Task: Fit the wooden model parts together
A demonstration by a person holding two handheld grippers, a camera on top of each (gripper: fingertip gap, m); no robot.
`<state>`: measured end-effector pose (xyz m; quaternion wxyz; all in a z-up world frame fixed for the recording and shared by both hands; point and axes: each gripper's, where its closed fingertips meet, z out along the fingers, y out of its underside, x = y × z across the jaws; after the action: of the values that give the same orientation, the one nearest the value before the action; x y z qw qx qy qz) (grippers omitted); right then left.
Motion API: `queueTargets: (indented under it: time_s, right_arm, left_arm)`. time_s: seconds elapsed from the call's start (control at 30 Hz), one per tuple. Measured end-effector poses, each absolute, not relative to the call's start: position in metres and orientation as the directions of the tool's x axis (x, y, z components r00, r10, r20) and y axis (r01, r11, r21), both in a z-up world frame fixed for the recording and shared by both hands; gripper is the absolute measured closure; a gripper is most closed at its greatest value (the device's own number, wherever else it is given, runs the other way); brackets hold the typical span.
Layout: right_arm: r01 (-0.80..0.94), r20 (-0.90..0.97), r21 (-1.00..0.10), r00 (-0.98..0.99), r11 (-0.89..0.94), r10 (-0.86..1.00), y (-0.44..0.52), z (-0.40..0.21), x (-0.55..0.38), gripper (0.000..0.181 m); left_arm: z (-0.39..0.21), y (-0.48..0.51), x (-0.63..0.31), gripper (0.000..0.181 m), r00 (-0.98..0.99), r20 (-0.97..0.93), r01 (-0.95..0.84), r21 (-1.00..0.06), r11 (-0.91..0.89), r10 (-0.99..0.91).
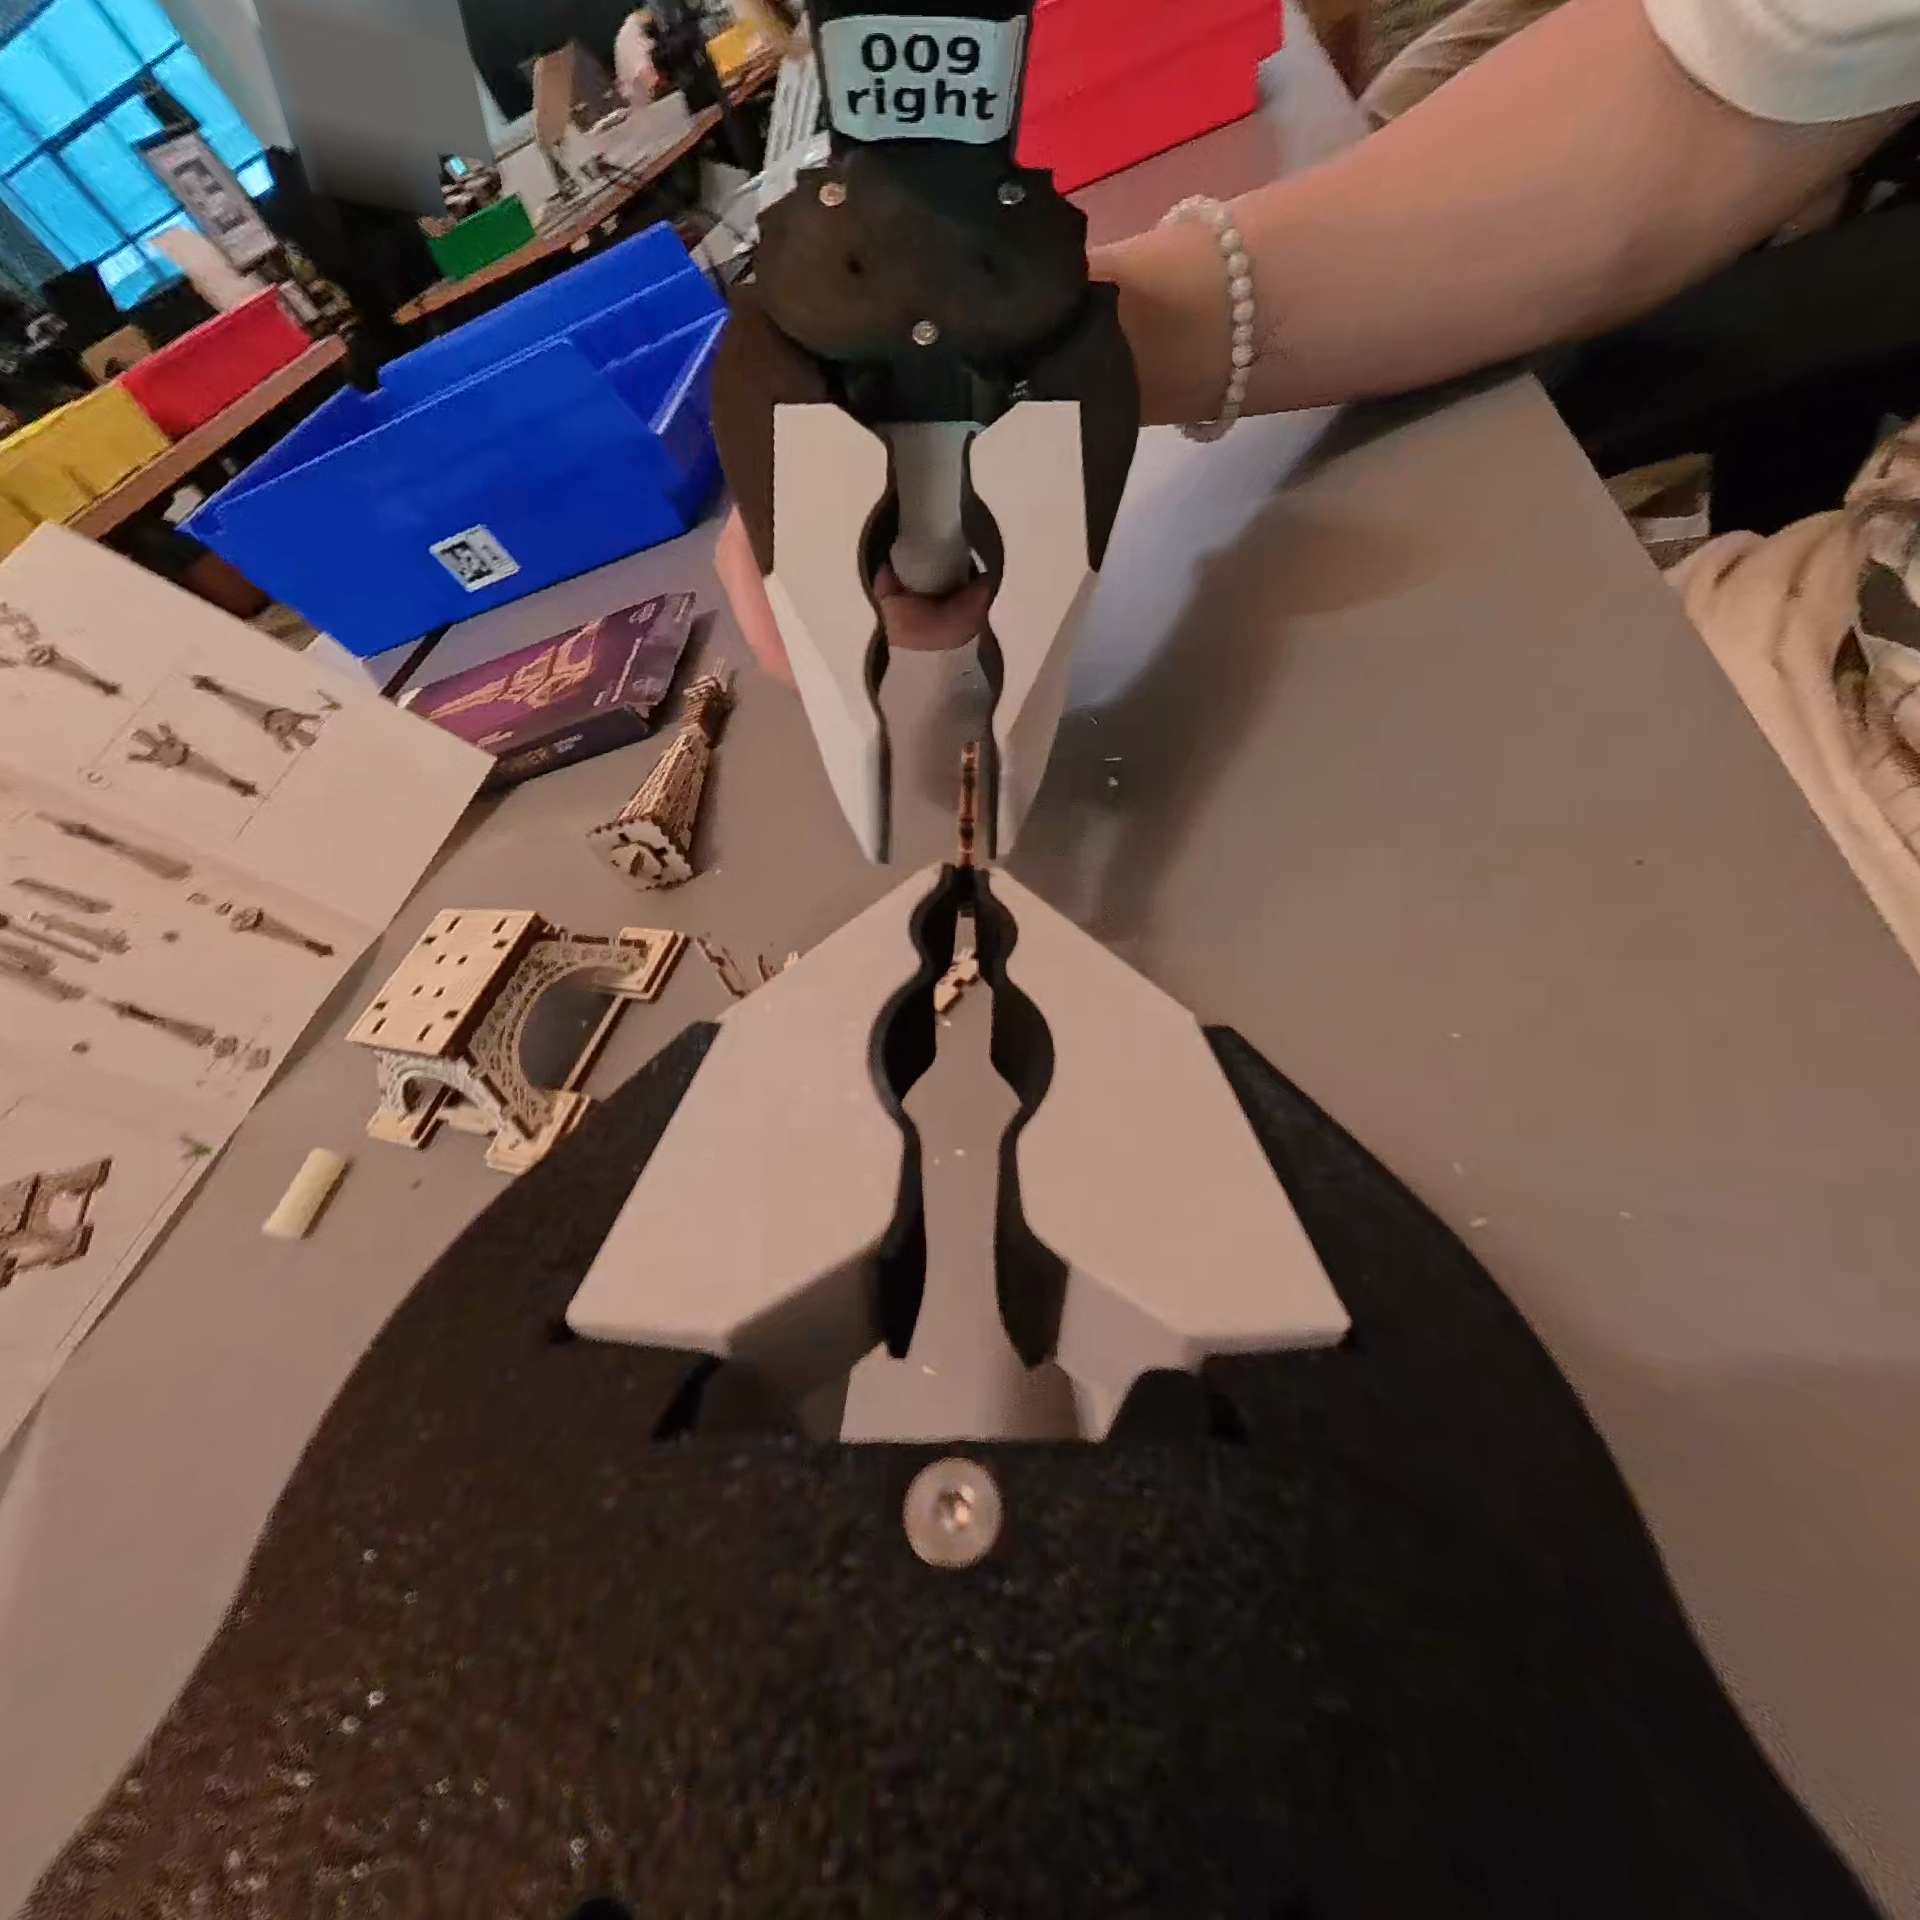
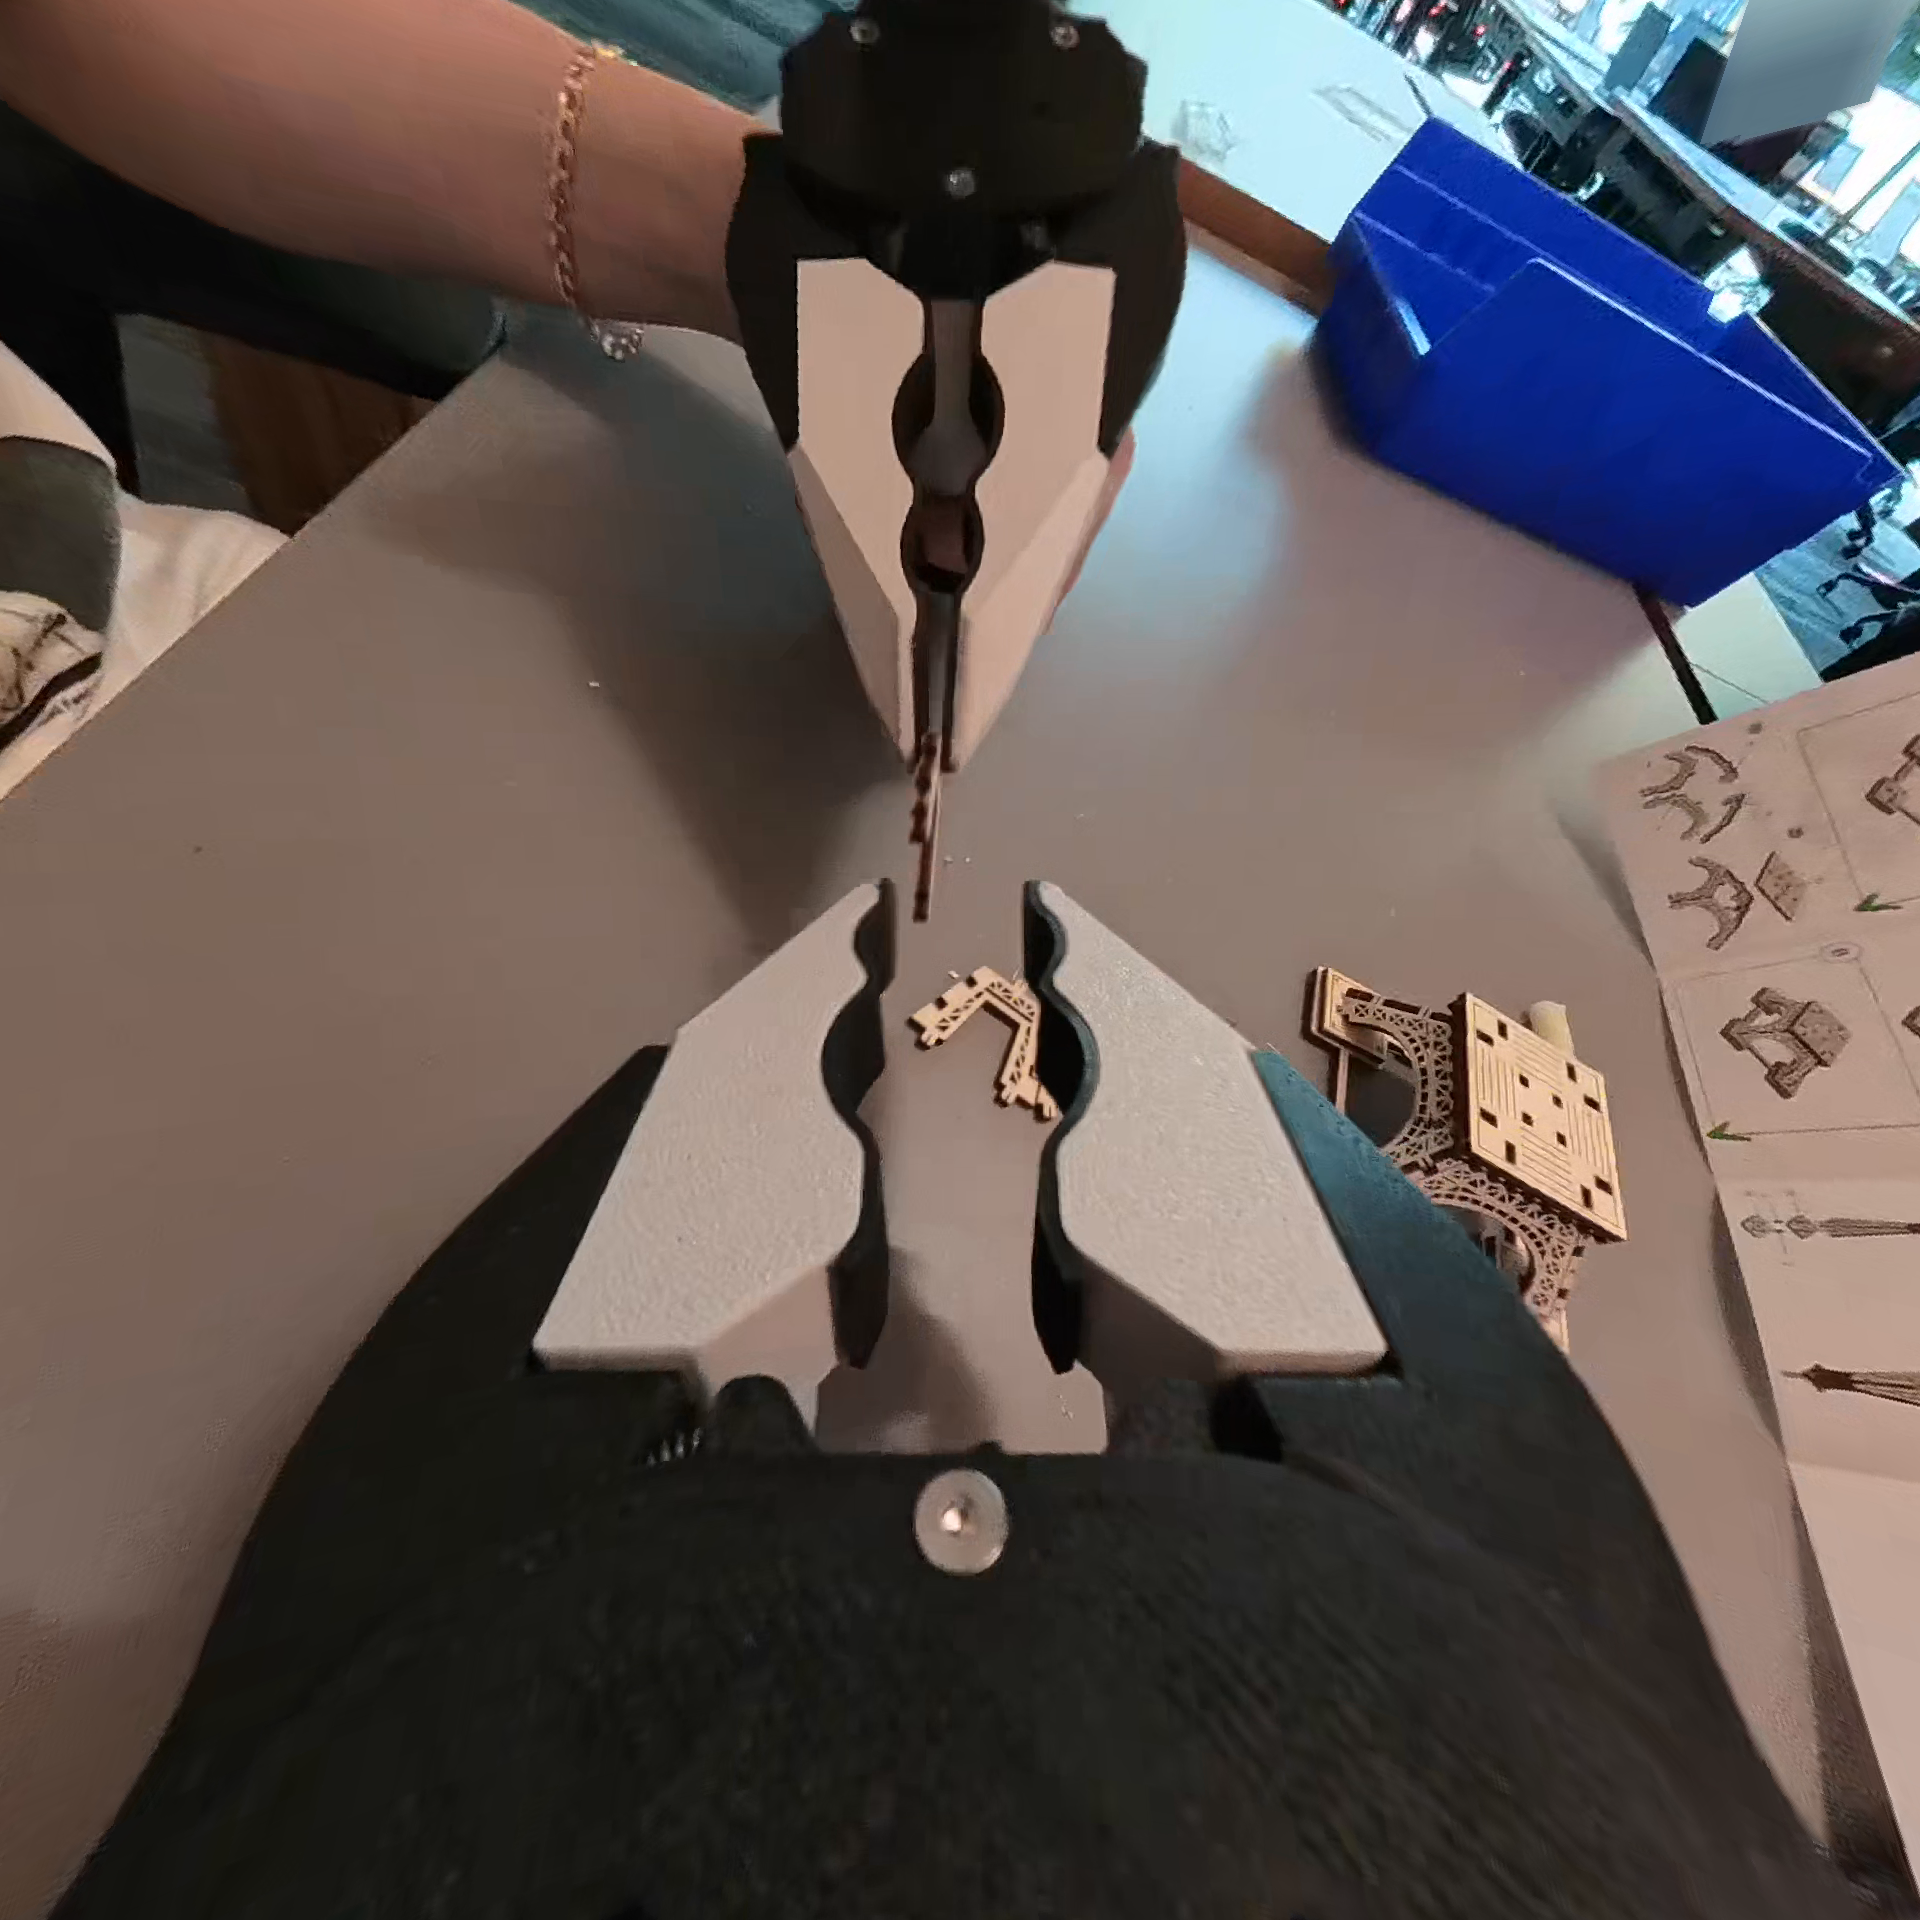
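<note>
The left tool (image 1: 961,883) is pinched nearly closed at its tips on a thin, notched wooden strip (image 1: 968,800), held edge-on so it sticks out toward the other tool; in the right wrist view the same strip (image 2: 928,831) juts from those closed tips and points down toward the tabletop (image 2: 416,831). The right tool (image 2: 958,899) faces it with its jaws parted and nothing between them, poised over a small angled wooden piece (image 2: 992,1029) that lies flat on the tabletop, just inside the gap and touching or nearly touching one finger. By my reading the build is partway: an arched tower base (image 1: 499,1023) stands assembled to the side, a tapered spire section (image 1: 670,790) lies on its side beyond it, and these two small parts remain unjoined, so picking up the angled piece and mating it with the strip looks like what is left here. Both forearms reach in from opposite sides, the tools tip to tip and angled downward. An instruction sheet (image 1: 156,831), a purple box (image 1: 561,675) and a blue bin (image 1: 468,447) sit farther out.
</note>
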<state>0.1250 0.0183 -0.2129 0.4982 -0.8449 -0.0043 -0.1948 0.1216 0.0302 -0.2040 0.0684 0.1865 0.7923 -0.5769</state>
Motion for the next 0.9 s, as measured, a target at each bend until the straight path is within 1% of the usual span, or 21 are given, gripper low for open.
queueTargets:
  time_s: [0.1,0.2,0.27,0.33,0.37,0.47,0.53,0.6,0.7,0.9]
  right_arm:
    - [0.241,0.374,-0.818,0.913,-0.522,-0.164,0.019,-0.216,0.123,0.180]
    - [0.285,0.429,-0.789,0.890,-0.545,-0.155,0.017,-0.215,0.126,0.180]
    - [0.311,0.482,-0.757,0.859,-0.575,-0.171,0.015,-0.217,0.132,0.181]
    - [0.337,0.552,-0.697,0.815,-0.633,-0.174,0.014,-0.221,0.139,0.181]
    - [0.360,0.602,-0.659,0.778,-0.660,-0.177,0.014,-0.220,0.143,0.181]
    - [0.404,0.722,-0.517,0.679,-0.755,-0.131,0.013,-0.223,0.151,0.181]
    - [0.417,0.765,-0.445,0.637,-0.793,-0.094,0.014,-0.225,0.153,0.181]
    - [0.431,0.788,-0.410,0.611,-0.804,-0.075,0.017,-0.225,0.153,0.181]
    - [0.454,0.816,-0.373,0.575,-0.809,-0.054,0.021,-0.224,0.152,0.181]
    - [0.503,0.871,-0.309,0.491,-0.807,-0.028,0.023,-0.216,0.153,0.181]
  left_arm:
    - [-0.207,0.024,0.125,0.181,-0.904,-0.347,0.406,-0.880,0.248,0.249]
    - [-0.208,0.022,0.129,0.180,-0.886,-0.383,0.443,-0.865,0.237,0.260]
    - [-0.211,0.021,0.134,0.179,-0.889,-0.388,0.446,-0.855,0.264,0.244]
    - [-0.218,0.020,0.146,0.159,-0.890,-0.415,0.456,-0.823,0.339,0.188]
    - [-0.222,0.022,0.152,0.155,-0.883,-0.438,0.468,-0.795,0.387,0.168]
    - [-0.223,0.025,0.155,0.157,-0.833,-0.536,0.535,-0.712,0.454,0.140]
    - [-0.222,0.025,0.152,0.158,-0.796,-0.590,0.571,-0.661,0.487,0.134]
    - [-0.222,0.026,0.150,0.163,-0.751,-0.642,0.613,-0.594,0.522,0.152]
    - [-0.221,0.025,0.148,0.179,-0.689,-0.704,0.661,-0.514,0.547,0.171]
    - [-0.212,0.025,0.152,0.180,-0.533,-0.830,0.747,-0.369,0.554,0.166]
